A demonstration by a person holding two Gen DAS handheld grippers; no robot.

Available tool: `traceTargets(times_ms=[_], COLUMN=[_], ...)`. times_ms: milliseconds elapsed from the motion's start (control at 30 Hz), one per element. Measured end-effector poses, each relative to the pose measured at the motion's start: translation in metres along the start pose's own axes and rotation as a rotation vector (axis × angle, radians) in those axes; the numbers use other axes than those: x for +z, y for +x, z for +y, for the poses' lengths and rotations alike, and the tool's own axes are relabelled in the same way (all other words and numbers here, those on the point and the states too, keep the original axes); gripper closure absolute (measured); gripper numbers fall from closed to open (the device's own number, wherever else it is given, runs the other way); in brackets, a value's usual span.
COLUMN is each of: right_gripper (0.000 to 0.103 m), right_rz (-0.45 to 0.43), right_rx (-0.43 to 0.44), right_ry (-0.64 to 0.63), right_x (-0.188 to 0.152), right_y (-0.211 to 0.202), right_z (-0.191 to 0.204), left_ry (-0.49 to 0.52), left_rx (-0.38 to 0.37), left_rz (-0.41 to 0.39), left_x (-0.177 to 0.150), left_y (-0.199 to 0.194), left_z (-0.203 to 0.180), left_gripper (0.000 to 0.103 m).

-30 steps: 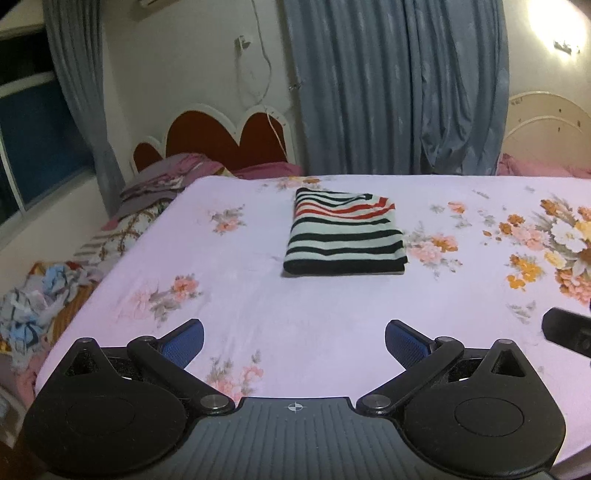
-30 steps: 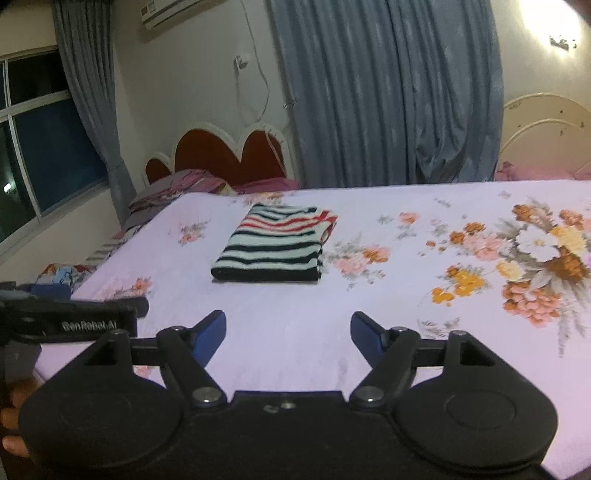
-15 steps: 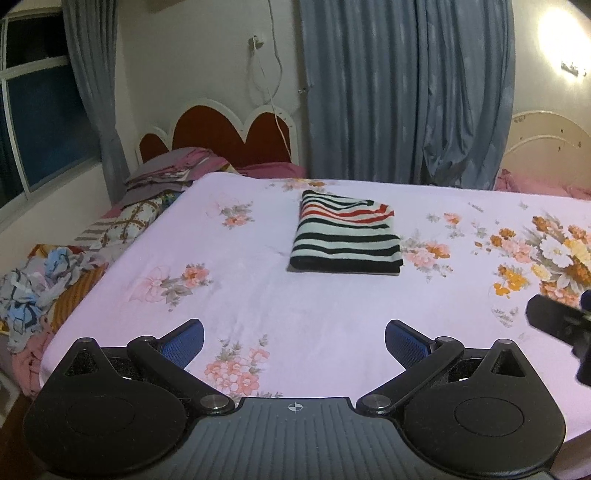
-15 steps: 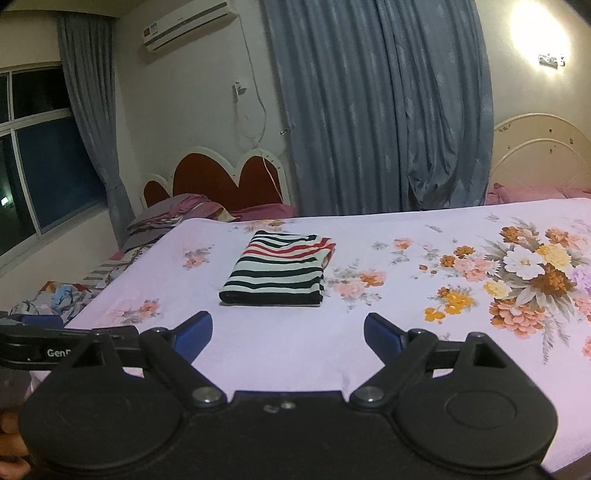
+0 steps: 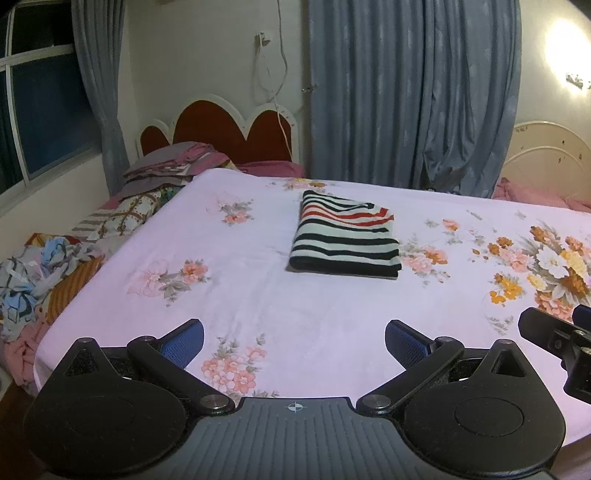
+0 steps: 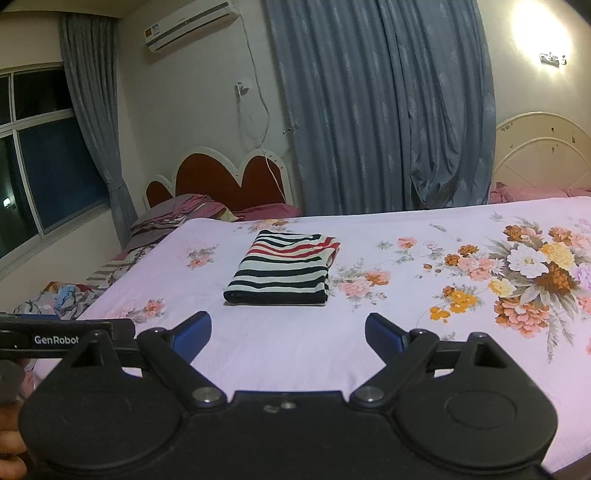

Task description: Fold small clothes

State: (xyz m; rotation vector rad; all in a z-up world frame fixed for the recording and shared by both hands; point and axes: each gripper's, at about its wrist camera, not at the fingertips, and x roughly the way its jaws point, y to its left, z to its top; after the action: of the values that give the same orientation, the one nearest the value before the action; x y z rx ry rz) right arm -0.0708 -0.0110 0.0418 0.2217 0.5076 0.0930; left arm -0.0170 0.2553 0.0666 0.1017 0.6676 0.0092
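My right claw (image 6: pixel 288 328) stands wide, its blue pads spread apart with only bedsheet showing between them; its jaws have just been opening, and nothing is caught in them. My left claw (image 5: pixel 293 338) is spread just as wide and holds nothing either. Both hang over the near edge of the bed (image 5: pixel 332 325), well short of the clothing. In the left view the tip of the right claw pokes in at the right edge; in the right view the left claw's black bar with white lettering comes in from the left, and part of a hand (image 6: pixel 11 450) shows in the bottom corner.

Ahead of both claws the striped shirt (image 6: pixel 282 271) lies folded into a neat rectangle on the pink flowered sheet (image 6: pixel 406 332), black and white stripes on the near part and red ones toward the far end. It sits near the middle of the bed, apart from everything else.

Off the left side of the bed I see a heap of loose clothes (image 5: pixel 40 273) and a stack of bedding (image 5: pixel 166 166) by the red headboard (image 5: pixel 221 129). Grey-blue curtains (image 6: pixel 380 107) hang behind, a window (image 6: pixel 40 166) is on the left, and an air conditioner (image 6: pixel 192 24) sits high on the wall.
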Motion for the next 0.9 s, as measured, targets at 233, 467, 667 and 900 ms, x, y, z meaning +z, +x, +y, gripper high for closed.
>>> traceTargets(times_ms=[233,467,667,900], right_gripper=[0.013,0.013,0.013,0.013], right_rz=[0.006,0.01,0.019,0.023], right_rx=[0.002,0.002,0.009,0.018], right_ry=[0.005,0.006,0.004,-0.001], right_x=[-0.002,-0.002,-0.001,0.002], right_y=[0.002,0.006,0.014,0.018], right_z=[0.001,0.004,0.009,0.014], left_ry=[0.0,0.001,-0.006,-0.013], left_rx=[0.001,0.007,0.014,0.02], left_rz=[0.002,0.003,0.005,0.005], left_x=[0.001,0.003,0.003,0.003], left_y=[0.003,0.006,0.01,0.013], left_z=[0.001,0.002,0.004,0.007], left_gripper=[0.0,0.0,0.0,0.0])
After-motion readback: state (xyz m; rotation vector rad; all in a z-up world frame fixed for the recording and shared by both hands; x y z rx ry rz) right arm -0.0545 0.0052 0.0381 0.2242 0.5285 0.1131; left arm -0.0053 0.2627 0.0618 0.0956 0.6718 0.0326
